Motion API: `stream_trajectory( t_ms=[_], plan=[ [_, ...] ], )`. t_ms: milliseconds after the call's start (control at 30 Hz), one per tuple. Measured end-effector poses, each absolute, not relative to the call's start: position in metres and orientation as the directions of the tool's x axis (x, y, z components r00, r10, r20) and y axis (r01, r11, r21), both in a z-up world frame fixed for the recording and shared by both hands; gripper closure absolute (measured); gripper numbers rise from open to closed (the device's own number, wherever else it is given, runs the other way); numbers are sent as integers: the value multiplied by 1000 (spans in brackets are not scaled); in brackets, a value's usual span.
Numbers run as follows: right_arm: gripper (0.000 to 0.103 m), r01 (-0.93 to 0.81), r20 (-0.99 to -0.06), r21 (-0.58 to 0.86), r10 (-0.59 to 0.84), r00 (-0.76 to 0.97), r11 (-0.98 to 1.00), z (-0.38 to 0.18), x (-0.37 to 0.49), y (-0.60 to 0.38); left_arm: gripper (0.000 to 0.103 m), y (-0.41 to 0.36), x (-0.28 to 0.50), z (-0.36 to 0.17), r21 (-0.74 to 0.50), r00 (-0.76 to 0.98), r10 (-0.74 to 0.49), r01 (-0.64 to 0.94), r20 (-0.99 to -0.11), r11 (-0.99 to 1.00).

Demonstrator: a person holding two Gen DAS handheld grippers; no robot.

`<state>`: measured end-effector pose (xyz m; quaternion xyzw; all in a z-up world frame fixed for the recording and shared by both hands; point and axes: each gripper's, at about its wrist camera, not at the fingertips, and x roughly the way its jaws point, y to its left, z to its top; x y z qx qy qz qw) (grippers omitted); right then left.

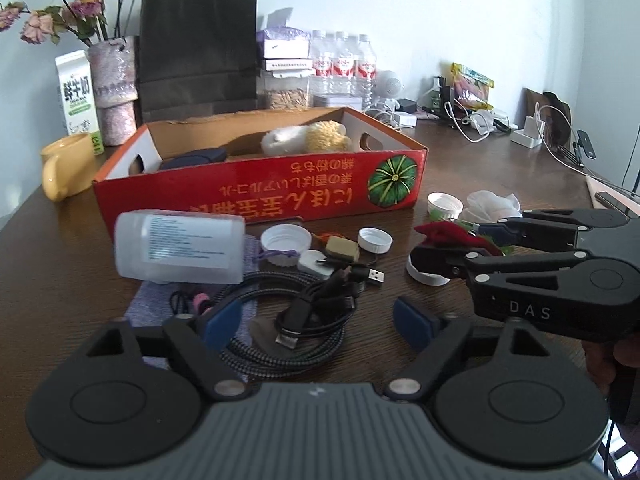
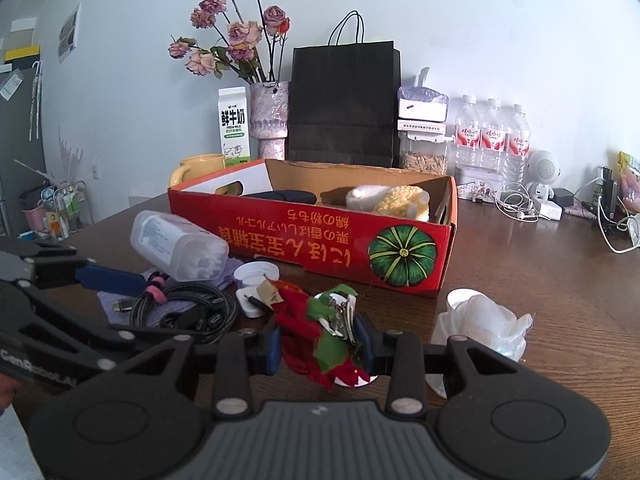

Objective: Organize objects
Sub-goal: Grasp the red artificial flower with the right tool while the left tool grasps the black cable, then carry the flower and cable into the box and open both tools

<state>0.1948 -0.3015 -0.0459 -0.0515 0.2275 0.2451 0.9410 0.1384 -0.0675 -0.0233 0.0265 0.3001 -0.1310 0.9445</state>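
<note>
**Tidying partly done: some things boxed, a small heap left on the table**

A dark wooden table [image 1: 480, 168] holds a red cardboard box [image 2: 312, 236] printed with a green pumpkin. Inside the box lie at least three things: a dark flat item, a white plush piece and a yellow plush piece [image 1: 326, 136]. By my judgement the sorting is under way, with more left outside than in.

In front of the box sits the remaining clutter. One clear plastic bottle [image 1: 178, 246] lies on its side upon a lilac cloth [image 2: 120, 312]. One bundle of coiled cables [image 1: 304, 316] lies beside it. Three white lids are countable in the left view, the nearest to the bottle being one open lid [image 1: 285, 239]. One crumpled clear plastic bag [image 2: 480, 326] lies to the right.

The right gripper [image 2: 320, 344] is clenched around a red and green fabric decoration [image 2: 316, 332], held just above a white lid. The left gripper [image 1: 320, 320] hangs released, fingers spread over the cables, holding nothing.
</note>
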Motion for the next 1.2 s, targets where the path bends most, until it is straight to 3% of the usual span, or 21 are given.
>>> stream_trajectory(
  t_ms=[200, 367, 767, 1200],
  plan=[
    [68, -481, -447, 14, 435, 781, 877, -48, 200, -302, 31, -70, 154, -28, -44, 769, -238, 265, -593, 963],
    [68, -495, -452, 30, 453, 768, 869, -49, 201, -303, 49, -68, 164, -32, -76, 751, -260, 270, -607, 960],
    [68, -502, -470, 38, 459, 754, 864, -52, 202, -302, 55, -63, 165, -34, -99, 750, -263, 256, -608, 961],
    [68, -506, -468, 19, 455, 758, 862, -48, 202, -296, 56, -58, 152, -11, -95, 793, -283, 277, -540, 956]
  ],
)
